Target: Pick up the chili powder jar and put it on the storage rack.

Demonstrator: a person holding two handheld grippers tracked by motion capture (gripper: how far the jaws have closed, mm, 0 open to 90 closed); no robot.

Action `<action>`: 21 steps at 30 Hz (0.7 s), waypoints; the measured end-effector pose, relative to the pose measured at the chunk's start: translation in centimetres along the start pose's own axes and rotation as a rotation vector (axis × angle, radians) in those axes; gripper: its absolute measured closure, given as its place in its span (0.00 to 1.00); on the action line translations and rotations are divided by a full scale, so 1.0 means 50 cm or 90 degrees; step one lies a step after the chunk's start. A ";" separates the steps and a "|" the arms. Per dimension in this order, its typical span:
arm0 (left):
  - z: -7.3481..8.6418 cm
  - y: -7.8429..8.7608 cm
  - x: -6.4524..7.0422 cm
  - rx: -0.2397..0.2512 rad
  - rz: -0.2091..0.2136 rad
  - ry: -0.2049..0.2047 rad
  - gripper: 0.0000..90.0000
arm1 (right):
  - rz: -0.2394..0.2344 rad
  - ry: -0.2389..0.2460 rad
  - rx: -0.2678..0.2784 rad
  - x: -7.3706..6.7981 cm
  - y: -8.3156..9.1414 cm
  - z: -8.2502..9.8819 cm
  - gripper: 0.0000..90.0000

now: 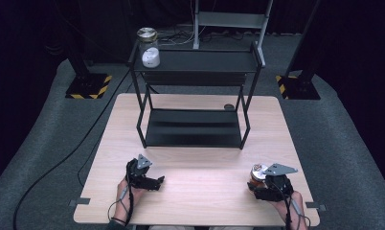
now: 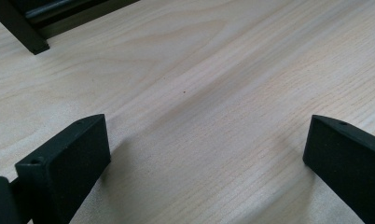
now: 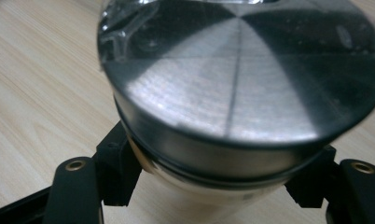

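Lower right of the high view: my right gripper (image 1: pixel 266 184) clamps a jar (image 1: pixel 257 176) just under its brushed metal lid (image 3: pixel 241 74), my jaws pressing either side. Lower left: my left gripper (image 1: pixel 154 182), jaws spread wide with nothing between them, over pale wood-grain table (image 1: pixel 205 177). Centre: a black two-tier shelf (image 1: pixel 195 129) standing on the table's far half; a second jar (image 1: pixel 147 42) and a white round object (image 1: pixel 151 57) at its top tier's left end. Beyond: grey carpet (image 1: pixel 339 143), dark curtains.
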State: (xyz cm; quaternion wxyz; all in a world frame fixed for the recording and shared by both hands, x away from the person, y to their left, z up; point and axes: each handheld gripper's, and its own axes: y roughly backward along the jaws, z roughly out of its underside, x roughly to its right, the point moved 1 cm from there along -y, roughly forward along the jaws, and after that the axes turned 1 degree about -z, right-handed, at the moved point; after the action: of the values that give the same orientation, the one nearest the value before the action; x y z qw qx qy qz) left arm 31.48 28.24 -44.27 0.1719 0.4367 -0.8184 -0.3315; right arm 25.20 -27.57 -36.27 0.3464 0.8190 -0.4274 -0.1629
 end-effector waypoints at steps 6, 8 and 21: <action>0.000 0.000 0.000 0.000 0.000 0.000 0.00 | -0.008 0.011 -0.008 0.003 0.005 -0.039 0.34; 0.000 0.000 0.000 0.000 0.000 0.000 0.00 | -0.008 0.016 -0.011 0.002 0.007 -0.053 0.34; 0.000 0.000 0.000 0.000 0.000 0.000 0.00 | -0.014 0.037 -0.021 0.010 0.007 -0.132 0.34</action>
State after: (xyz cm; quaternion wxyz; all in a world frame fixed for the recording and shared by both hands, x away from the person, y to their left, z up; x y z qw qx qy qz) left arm 31.48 28.24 -44.28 0.1721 0.4367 -0.8185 -0.3313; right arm 29.02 -25.29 -31.36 0.3706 0.8220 -0.4055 -0.1502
